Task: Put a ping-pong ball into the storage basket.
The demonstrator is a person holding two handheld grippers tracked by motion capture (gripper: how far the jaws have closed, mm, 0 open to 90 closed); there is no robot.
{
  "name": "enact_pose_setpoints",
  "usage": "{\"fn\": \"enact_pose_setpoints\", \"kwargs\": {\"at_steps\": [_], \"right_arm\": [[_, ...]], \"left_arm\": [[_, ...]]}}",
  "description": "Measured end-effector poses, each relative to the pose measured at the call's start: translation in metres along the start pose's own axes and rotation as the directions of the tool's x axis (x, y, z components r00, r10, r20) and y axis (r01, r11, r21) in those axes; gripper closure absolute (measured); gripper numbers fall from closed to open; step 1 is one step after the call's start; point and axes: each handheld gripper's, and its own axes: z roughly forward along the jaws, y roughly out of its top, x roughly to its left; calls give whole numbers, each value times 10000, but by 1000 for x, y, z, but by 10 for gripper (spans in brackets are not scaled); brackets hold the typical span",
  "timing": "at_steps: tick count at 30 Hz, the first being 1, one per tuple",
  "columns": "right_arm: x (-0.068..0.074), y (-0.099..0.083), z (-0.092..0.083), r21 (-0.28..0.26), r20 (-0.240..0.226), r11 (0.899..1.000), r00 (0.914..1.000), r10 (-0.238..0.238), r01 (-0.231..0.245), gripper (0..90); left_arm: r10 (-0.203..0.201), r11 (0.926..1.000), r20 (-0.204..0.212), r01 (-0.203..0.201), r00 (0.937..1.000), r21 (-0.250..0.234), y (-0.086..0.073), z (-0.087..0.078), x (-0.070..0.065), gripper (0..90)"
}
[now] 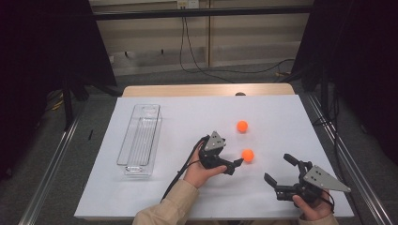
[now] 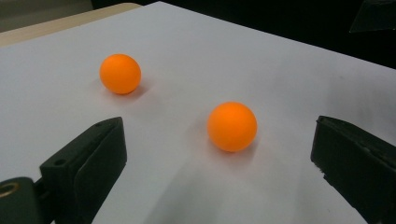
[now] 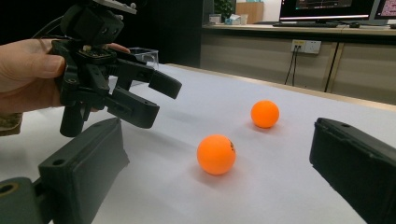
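- The nearer orange ball (image 1: 248, 155) rests on the white table (image 1: 155, 197), a little right of its middle and closer to the near edge than the far one.
- A second orange ball (image 1: 242, 126) lies just beyond it toward the far edge, the two near each other but apart.
- The left gripper (image 1: 236, 163) hovers just beside the nearer ball, jaws spread wide; in the left gripper view the ball (image 2: 232, 126) sits between them and slightly ahead, untouched.
- The right gripper (image 1: 278, 168) waits near the table's near right corner, jaws likewise wide and holding nothing.
- A clear plastic tray (image 1: 139, 137) lies along the left side of the table, well apart from both balls.
- The ball looks like a light, hollow, hard-shelled thing: smooth and round, so probably slippery and quick to roll at a nudge.
- Best taken across its widest middle, jaws closing evenly and gently from both sides; an off-centre pinch would likely squirt it away.
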Motion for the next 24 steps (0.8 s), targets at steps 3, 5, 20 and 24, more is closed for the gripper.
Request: {"fn": "enact_pose_setpoints", "kwargs": {"at_steps": [3,5,20,24], "right_arm": [[0,0,0,3,-2,10000,10000,-2,2,28],[0,0,0,1,-9,10000,10000,-5,5,28],[0,0,0,12,-5,10000,10000,-7,7,28],[0,0,0,6,2,10000,10000,5,-5,29]], "left_arm": [[12,10000,-35,-12,10000,21,0,0,0,35],[-22,10000,-19,22,10000,-4,0,1,0,35],[19,9999,57,-19,10000,154,2,9,-3,35],[29,9999,138,-31,9999,143,2,13,-4,35]]}}
